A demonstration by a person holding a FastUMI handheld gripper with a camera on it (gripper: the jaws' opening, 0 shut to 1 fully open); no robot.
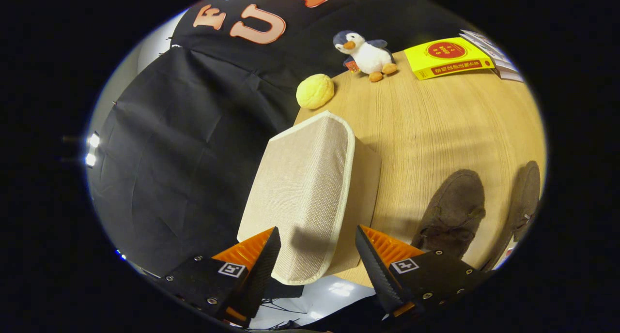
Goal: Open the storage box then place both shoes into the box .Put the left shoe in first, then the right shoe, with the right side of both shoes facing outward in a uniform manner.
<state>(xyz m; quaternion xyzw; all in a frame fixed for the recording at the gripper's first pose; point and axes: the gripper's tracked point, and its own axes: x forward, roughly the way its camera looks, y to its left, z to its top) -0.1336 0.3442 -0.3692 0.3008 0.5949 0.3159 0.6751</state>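
The storage box (pixel 310 192), lid closed, is seen standing at the near corner of the wooden surface (pixel 436 125), its left side level with the surface's edge. Open wood is left beyond and to its right. Two brown shoes (pixel 455 212) are laid right of the box, well apart from it. A plush penguin (pixel 365 52), a yellow ball (pixel 315 91) and a yellow book (pixel 448 57) are kept at the far side. The claw (pixel 317 253) is spread wide, fingers flanking the box's near end, nothing gripped.
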